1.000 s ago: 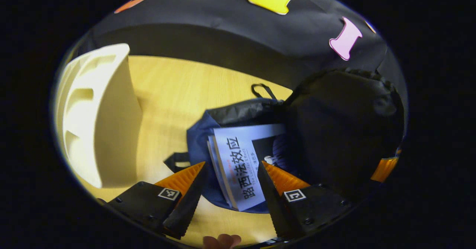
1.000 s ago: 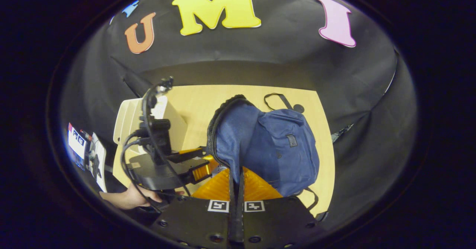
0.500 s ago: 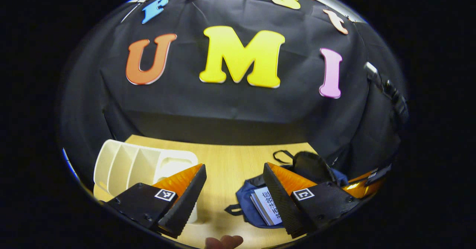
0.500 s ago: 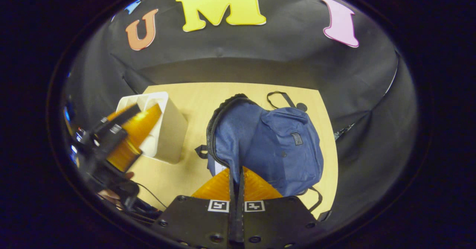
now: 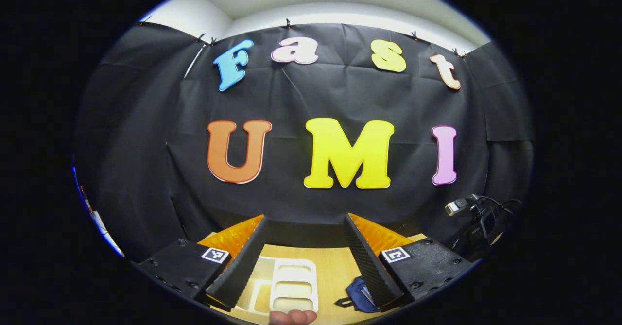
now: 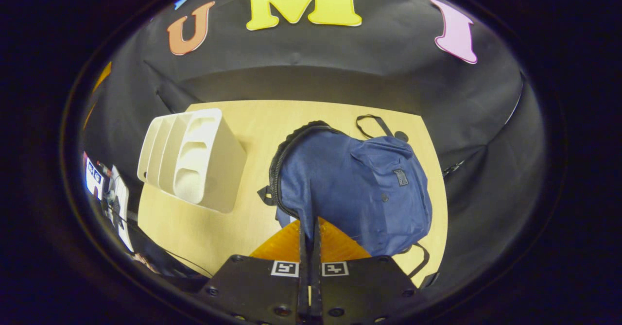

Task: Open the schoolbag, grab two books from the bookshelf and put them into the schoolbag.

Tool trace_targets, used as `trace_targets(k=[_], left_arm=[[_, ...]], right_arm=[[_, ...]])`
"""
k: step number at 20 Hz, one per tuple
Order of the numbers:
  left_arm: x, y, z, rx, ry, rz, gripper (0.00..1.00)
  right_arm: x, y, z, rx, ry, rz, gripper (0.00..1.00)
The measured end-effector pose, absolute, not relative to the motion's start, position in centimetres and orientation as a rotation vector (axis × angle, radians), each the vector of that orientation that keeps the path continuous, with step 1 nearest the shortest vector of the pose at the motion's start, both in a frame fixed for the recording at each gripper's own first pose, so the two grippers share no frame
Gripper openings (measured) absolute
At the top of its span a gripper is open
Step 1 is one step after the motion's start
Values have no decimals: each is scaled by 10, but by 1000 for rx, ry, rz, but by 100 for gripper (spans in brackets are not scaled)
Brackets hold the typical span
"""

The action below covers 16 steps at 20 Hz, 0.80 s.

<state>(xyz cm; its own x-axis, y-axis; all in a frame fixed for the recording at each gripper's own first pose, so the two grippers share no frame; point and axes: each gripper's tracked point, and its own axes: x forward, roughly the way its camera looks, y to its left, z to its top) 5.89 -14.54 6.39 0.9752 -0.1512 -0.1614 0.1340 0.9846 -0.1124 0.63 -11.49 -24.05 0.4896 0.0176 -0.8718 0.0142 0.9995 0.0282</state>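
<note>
Left gripper (image 5: 305, 247): fingers spread, nothing between them.
Bookshelf (image 5: 286, 286): white, on table (image 5: 333, 271).
Schoolbag (image 5: 358, 299): blue, right of bookshelf.

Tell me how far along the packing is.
Done: the navy blue fabric schoolbag is unzipped, and the white plastic bookshelf looks empty. In hand: the right gripper pinches the bag's zip edge; the left gripper is open, empty. Left: probably only letting go.

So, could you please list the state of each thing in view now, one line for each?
Left gripper: open, holding nothing, raised above the table.
Right gripper: shut on the schoolbag flap.
Schoolbag: unzipped, flap held up.
Books: lying inside the schoolbag.
Bookshelf: standing on the table, slots empty.
Table: bears the bookshelf and schoolbag.
</note>
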Motion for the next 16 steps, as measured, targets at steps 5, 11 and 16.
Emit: trace_targets(k=[5, 11, 16], left_arm=[[49, -123, 78, -63, 133, -158, 97], [39, -101, 84, -119, 158, -147, 97], [37, -89, 94, -174, 172, -151, 98]], right_arm=[[5, -81, -238, 10, 1030, 50, 54], [22, -58, -200, 44, 835, 44, 99], [35, -41, -143, 111, 615, 26, 98]])
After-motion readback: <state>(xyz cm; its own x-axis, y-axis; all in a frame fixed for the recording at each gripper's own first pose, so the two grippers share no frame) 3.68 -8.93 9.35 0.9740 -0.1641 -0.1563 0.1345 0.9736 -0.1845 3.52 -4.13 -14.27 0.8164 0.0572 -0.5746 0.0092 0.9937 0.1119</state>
